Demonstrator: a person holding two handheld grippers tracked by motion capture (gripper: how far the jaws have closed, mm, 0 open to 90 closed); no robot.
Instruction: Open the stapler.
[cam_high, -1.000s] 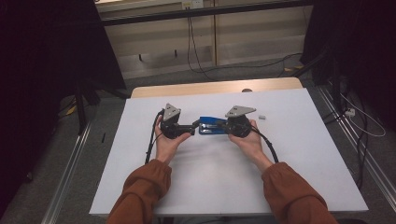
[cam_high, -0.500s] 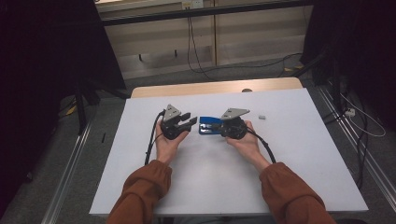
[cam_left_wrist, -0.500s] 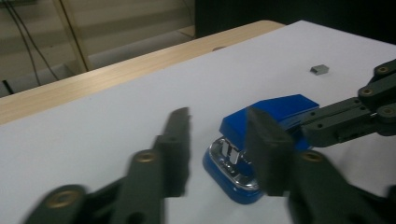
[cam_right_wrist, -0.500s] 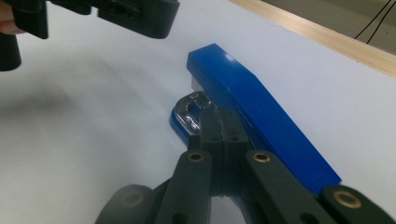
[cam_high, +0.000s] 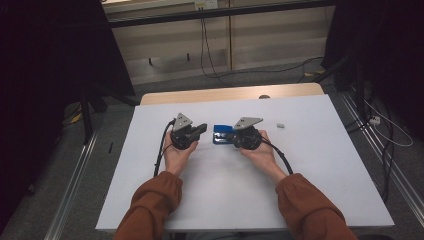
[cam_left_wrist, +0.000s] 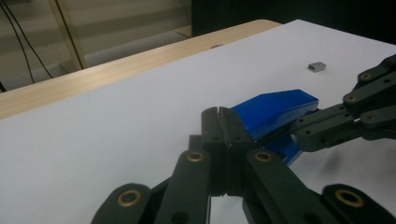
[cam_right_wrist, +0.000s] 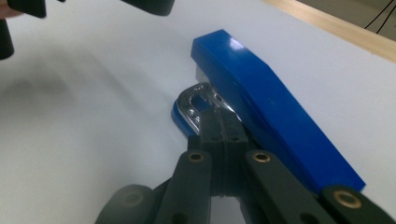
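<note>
A blue stapler (cam_high: 220, 131) lies on the white table (cam_high: 310, 180) between my two grippers. My right gripper (cam_high: 231, 136) is shut, and its tips rest on the stapler's shiny metal plate (cam_right_wrist: 200, 100) beside the blue top (cam_right_wrist: 261, 93). Nothing shows between its jaws (cam_right_wrist: 219, 119). My left gripper (cam_high: 202, 129) is shut too and sits just left of the stapler without touching it. In the left gripper view its tips (cam_left_wrist: 219, 113) point at the stapler (cam_left_wrist: 275, 105), and the right gripper's fingers (cam_left_wrist: 327, 128) reach in under the blue top.
A small grey block (cam_high: 280, 125) lies on the table to the right of the stapler, also seen far off (cam_left_wrist: 317, 66). A wooden strip (cam_high: 230, 94) runs along the table's far edge. Cables trail from both grippers toward the person's forearms.
The left gripper has drawn back from the stapler, leaving a small gap. The right gripper has slid left onto the stapler.
</note>
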